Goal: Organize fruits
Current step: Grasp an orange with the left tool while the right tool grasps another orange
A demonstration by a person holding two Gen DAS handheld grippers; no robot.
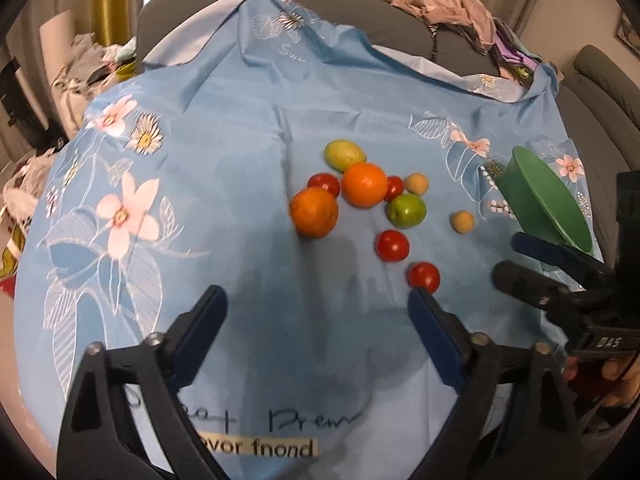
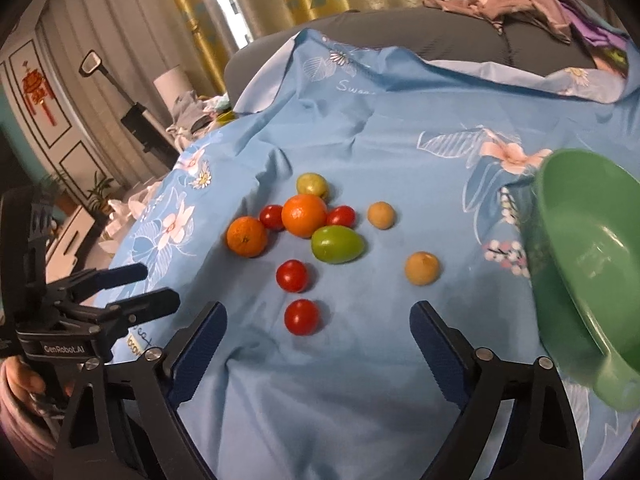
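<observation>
Blue floral cloth [image 2: 400, 140] bearing loose fruit, none yet in green bowl [image 2: 580, 248] at right. Left gripper [image 1: 316, 300] and right gripper [image 2: 318, 316] both spread, empty. Advised: centre jaws on nearest red tomato [image 2: 302, 317], close gently, avoid rolling.

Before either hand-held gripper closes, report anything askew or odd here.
The green bowl at the right stands tipped up on its edge, empty. All the fruits, such as the nearest tomato, lie loose on the blue cloth.
</observation>
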